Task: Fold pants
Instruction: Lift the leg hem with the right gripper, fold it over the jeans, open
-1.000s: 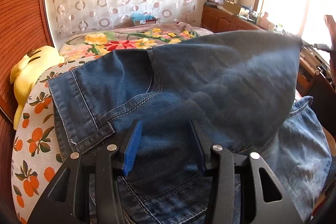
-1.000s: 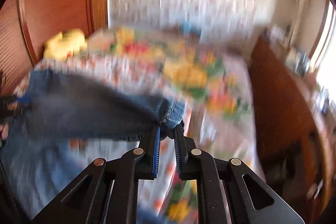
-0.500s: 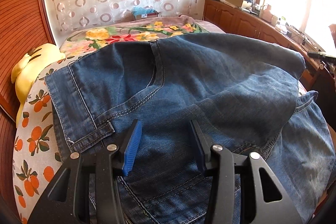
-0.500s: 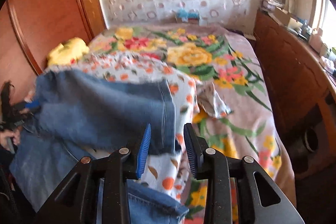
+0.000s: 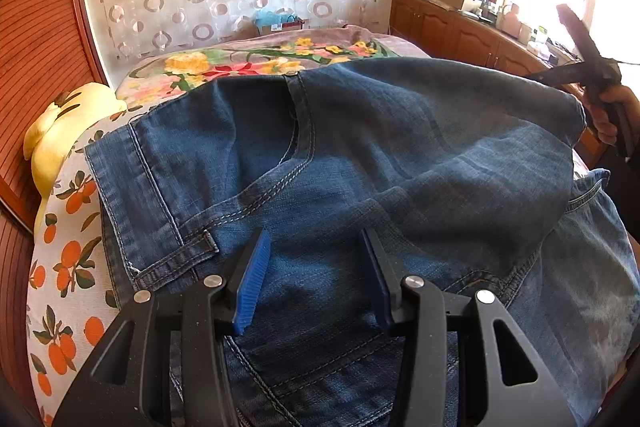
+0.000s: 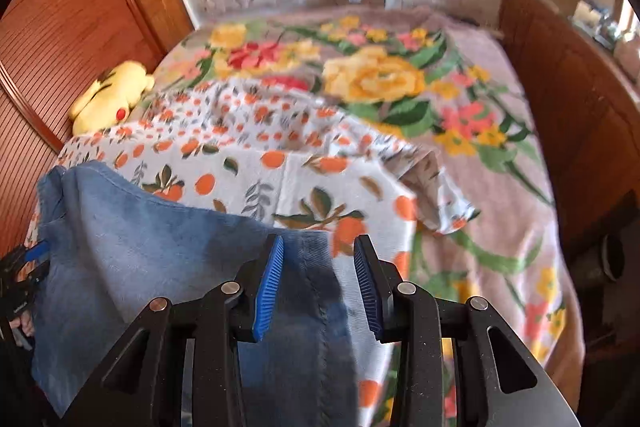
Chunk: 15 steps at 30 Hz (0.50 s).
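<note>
The jeans (image 5: 360, 155) lay across the near end of the bed (image 6: 500, 147), on the orange-print sheet (image 6: 280, 167), with the legs folded back over the seat. And there went the right gripper (image 6: 318, 279): its jaws had just been opening, and the blue pads stood clear of the cloth, nothing pinched. The hem end (image 6: 320, 267) of the folded leg lay flat between and under them, let go.

Over on the waistband side, the left gripper (image 5: 316, 275) hung just above the seat of the jeans, jaws apart about halfway, pads bare, denim beneath them but not caught. Open, that one, no grip.

Now the relation that mattered. The folded bundle ran long from the waistband (image 5: 120, 187), by the yellow plush toy (image 5: 52, 135), across to the hem end on the right gripper's side. So each hand sat at one short end of that long axis. The waistband corner lay ahead and to the left of the left gripper, close by; the hem lay right under the right one.

By my reading, a second fold would bring one end along that axis onto the other, and the right hand (image 5: 612, 115) looked better placed to carry it.
</note>
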### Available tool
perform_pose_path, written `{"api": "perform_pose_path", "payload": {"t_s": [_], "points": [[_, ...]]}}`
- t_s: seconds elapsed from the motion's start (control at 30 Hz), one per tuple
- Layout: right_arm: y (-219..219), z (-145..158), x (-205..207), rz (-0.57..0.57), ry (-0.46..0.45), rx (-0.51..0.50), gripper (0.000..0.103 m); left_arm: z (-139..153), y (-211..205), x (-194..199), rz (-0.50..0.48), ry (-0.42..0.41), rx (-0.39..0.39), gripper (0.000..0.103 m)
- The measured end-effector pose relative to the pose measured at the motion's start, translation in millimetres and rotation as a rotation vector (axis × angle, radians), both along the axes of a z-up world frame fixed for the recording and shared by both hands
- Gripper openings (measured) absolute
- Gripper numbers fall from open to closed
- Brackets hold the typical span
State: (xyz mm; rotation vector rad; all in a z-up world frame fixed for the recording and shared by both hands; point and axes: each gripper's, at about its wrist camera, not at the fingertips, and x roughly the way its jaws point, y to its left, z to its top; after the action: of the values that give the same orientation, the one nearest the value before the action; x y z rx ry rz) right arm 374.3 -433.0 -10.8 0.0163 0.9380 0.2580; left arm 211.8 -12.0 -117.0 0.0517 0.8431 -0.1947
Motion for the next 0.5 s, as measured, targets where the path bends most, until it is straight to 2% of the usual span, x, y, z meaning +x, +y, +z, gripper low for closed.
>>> {"api": "perform_pose_path", "payload": {"t_s": [0.07,0.13,0.27,0.43,0.47,0.5], "points": [[7,-5,12,0.043,0.072,0.009,0.038,0,1,0,0.000,0.002,-0.004,0.047],[13,-15,14,0.069,0.102,-0.016,0.038,-1,1,0,-0.001,0.003,-0.006,0.047],[13,-15,16,0.089,0.095,-0.012,0.038,-1,2,-1,-0.001,0.005,-0.008,0.047],[7,-7,26,0.055,0.042,0.000,0.038,-1,2,-1,-0.001,0.006,-0.009,0.047],[11,-8,18,0.053,0.034,0.005,0.037,-1,2,-1,-0.001,0.006,-0.009,0.047],[11,-7,20,0.051,0.025,-0.002,0.030,-1,2,-1,-0.001,0.006,-0.008,0.047]]}}
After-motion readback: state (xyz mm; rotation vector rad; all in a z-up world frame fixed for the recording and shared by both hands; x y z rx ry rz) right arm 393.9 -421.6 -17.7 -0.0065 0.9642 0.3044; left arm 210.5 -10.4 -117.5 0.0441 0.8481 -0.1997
